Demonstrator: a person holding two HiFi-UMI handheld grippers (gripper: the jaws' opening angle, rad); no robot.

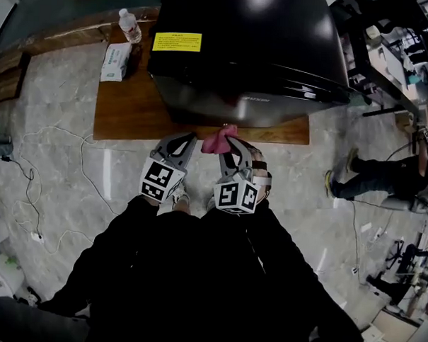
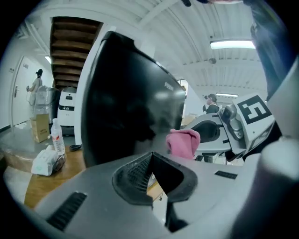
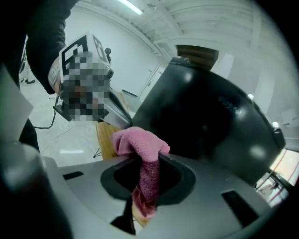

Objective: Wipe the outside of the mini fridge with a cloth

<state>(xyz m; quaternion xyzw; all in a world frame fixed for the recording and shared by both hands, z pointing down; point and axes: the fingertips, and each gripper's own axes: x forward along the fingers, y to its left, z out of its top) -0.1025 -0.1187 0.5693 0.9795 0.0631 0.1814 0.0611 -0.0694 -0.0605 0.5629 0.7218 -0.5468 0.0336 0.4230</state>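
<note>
Cloth (image 3: 140,142), pink and bunched, is clamped in the right gripper (image 3: 148,161). A strip of it runs down between the jaws and a soft lump stands proud of the tips. That grip leaves the lump as the working face, so fabric rather than hard jaw would meet the mini fridge (image 1: 247,55). The cloth's long axis runs along the jaws, and its free end points at the fridge's near face.

The fridge stands upright on a wooden board (image 1: 131,113) laid on the floor. It takes up the board's right part, with its glossy black front facing the board's near edge and the person. A yellow label (image 1: 176,42) lies on its top near the left side. In the head view the cloth sits just over the board's near edge, low against the fridge's front. Whether it is actually touching the panel is hard to judge, though it looks just short of it.

The left gripper (image 2: 150,156) is clenched with nothing between its jaws. It is held just beside the right one and aimed the same way, probably kept close as a spare rather than doing any work.

A water bottle (image 1: 130,25) and a tissue pack (image 1: 116,61) sit at the board's far left corner, well apart from the face to be wiped.
</note>
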